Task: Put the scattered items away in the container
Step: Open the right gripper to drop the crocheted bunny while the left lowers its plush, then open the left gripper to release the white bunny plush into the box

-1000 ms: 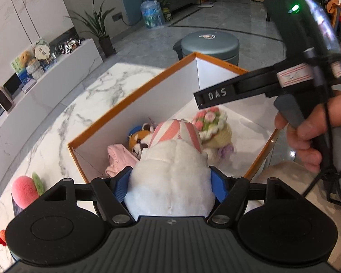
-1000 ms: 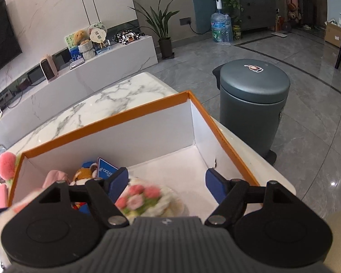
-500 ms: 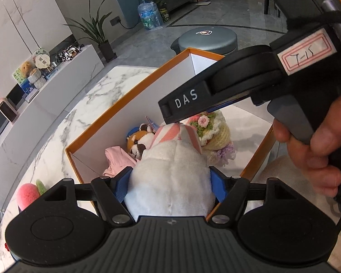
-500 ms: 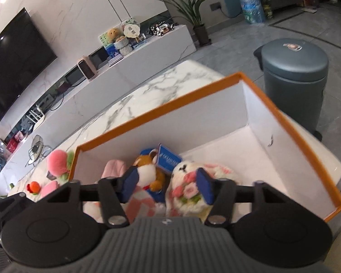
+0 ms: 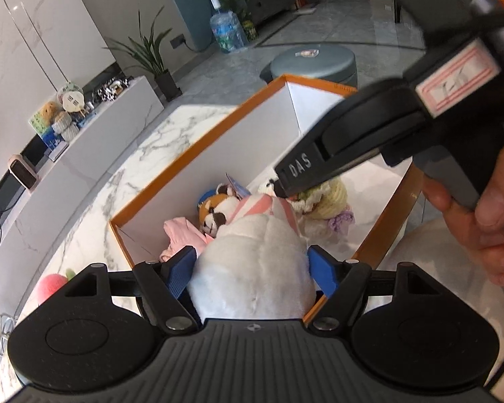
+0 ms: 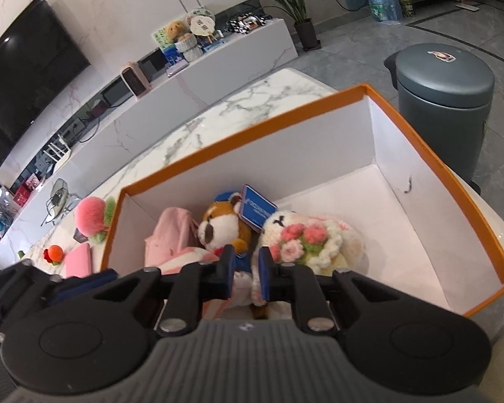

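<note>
- The left gripper (image 5: 252, 270) has its blue pads pressed against the sides of a big white plush toy (image 5: 255, 268) with pink-striped ears, holding it over the near edge of the orange box (image 6: 285, 127)
- The right gripper (image 6: 247, 270) has just been closing and its jaws now stand nearly together, low inside the box between the red panda plush (image 6: 218, 225) and the crocheted flower bouquet (image 6: 305, 241); I cannot tell whether anything is pinched between the pads
- To do this step well, I'd say the white plush should be carried further in past the rim and lowered onto the free floor of the box before the pads let go, and the right tool should draw clear so it does not crowd the drop
- Inside the box I count three things: a pink cloth item (image 6: 171, 235), the one red panda with its blue tag, and the one bouquet
- Out on the marble table (image 6: 252, 97) I count three: one pink fluffy peach toy (image 6: 90, 216), one small orange-red toy (image 6: 53, 253), one flat pink item (image 6: 79, 262)
- One grey pedal bin (image 6: 443, 100) stands on the floor beyond
</note>
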The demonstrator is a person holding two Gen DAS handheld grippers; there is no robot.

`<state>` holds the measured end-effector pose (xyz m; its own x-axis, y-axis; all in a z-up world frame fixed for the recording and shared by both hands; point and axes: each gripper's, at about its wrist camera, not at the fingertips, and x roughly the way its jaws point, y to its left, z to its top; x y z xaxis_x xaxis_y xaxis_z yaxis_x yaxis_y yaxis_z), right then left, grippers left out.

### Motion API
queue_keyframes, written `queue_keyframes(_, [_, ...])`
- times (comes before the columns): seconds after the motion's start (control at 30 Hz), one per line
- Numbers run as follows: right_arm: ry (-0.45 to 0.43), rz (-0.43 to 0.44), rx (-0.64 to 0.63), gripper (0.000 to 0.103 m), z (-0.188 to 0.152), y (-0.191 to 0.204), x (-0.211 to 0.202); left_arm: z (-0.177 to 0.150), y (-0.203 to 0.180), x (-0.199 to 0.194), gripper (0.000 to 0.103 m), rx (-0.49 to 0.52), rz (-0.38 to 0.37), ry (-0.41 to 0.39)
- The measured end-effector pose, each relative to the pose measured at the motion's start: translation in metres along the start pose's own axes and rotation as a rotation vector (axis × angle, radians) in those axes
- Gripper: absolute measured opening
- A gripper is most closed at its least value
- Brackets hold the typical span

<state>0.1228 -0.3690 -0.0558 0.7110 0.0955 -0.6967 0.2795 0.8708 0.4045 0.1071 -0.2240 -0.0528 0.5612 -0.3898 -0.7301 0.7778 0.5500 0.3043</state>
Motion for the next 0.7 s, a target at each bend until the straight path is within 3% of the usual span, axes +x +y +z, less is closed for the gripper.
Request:
queue_keyframes(0.13, [-0.007,-0.021,0.019,0.020,0.001,-0.006,-0.002,0.002,0.008,-0.011,0.085,-0.049,-0.053,-0.047])
queue_keyframes(0.2, [-0.022,-0.023,0.021,0.020,0.002,-0.007,-0.004,0.002,0.011,-0.015,0.077,-0.076,-0.082,-0.058])
queue_keyframes(0.37, [-0.019,-0.011,0.006,0.020,0.001,-0.003,-0.004,0.001,0.016,-0.004,0.039,-0.136,-0.093,0.015])
queue_keyframes(0.47, [-0.006,-0.009,0.003,0.021,-0.001,0.000,-0.002,-0.003,0.019,0.003,0.033,-0.175,-0.102,0.063])
queue_keyframes(0.7, [-0.003,-0.035,0.001,0.037,-0.002,-0.001,0.000,-0.012,0.021,0.014,0.032,-0.202,-0.099,0.141])
